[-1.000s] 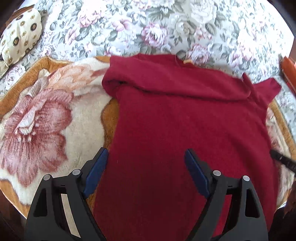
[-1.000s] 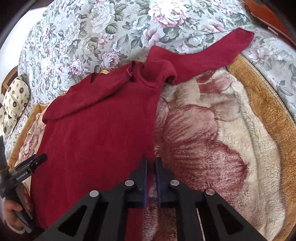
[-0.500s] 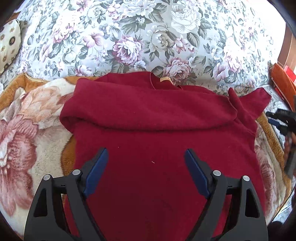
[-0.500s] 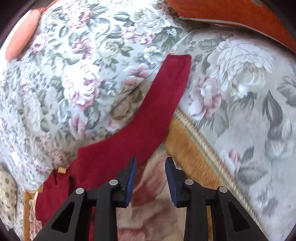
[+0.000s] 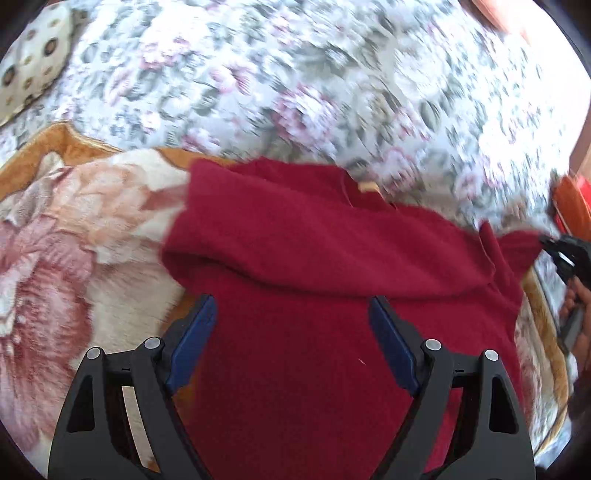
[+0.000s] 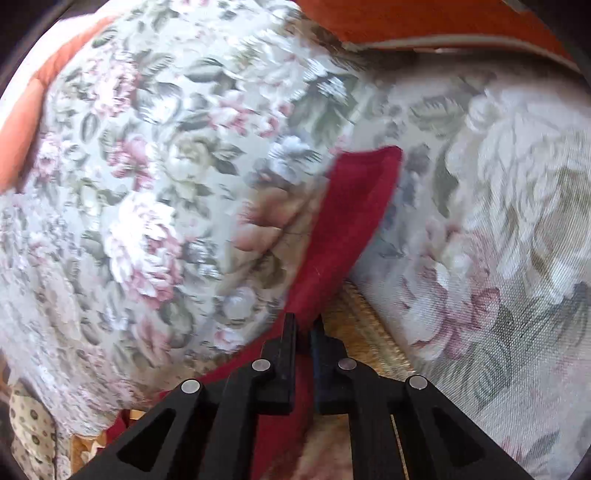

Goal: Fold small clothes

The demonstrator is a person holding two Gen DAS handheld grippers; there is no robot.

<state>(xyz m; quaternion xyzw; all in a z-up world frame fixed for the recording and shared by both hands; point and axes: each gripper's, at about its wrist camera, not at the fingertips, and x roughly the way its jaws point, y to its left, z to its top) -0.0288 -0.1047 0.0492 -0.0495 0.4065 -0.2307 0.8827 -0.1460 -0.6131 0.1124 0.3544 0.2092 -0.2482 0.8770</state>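
A dark red sweater [image 5: 314,295] lies flat on a fleece blanket, its left sleeve folded across the chest. My left gripper [image 5: 291,332] is open and empty, hovering over the sweater's body. My right gripper [image 6: 303,332] is shut on the sweater's right sleeve [image 6: 351,221], which stretches away from the jaws over the floral bedspread. The right gripper also shows in the left wrist view [image 5: 565,251] at the far right, at the sleeve's end.
A floral bedspread [image 5: 332,74] covers the bed behind the sweater. The rose-patterned fleece blanket [image 5: 74,240] with an orange border lies under it. A spotted pillow [image 5: 33,66] sits far left. An orange wooden edge [image 6: 424,22] runs along the bed's far side.
My right gripper swung out to the right sleeve, opened slightly, and has now closed on it. My left gripper shifted over the sweater and stayed open.
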